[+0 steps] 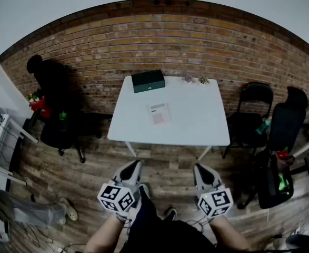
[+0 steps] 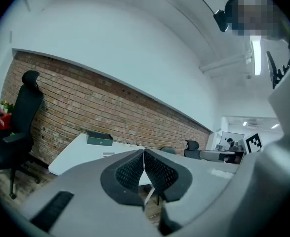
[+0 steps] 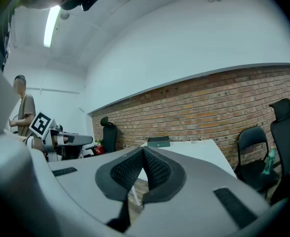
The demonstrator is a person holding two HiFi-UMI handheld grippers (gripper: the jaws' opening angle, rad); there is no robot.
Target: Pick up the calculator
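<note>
Nothing done yet: calculator (image 1: 159, 113) lies untouched on the desk (image 1: 207, 125); our left claw (image 1: 136, 165) and right claw (image 1: 198, 168), both clenched empty, hang well short.

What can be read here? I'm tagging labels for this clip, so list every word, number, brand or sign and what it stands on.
None is legible.
Dark green box: small white mark on its front, too small to read.
Calculator: its face is blurred, nothing reads.
Left hand-held gripper and right hand-held gripper: their cubes bear black-and-white square patterns, not letters.
</note>
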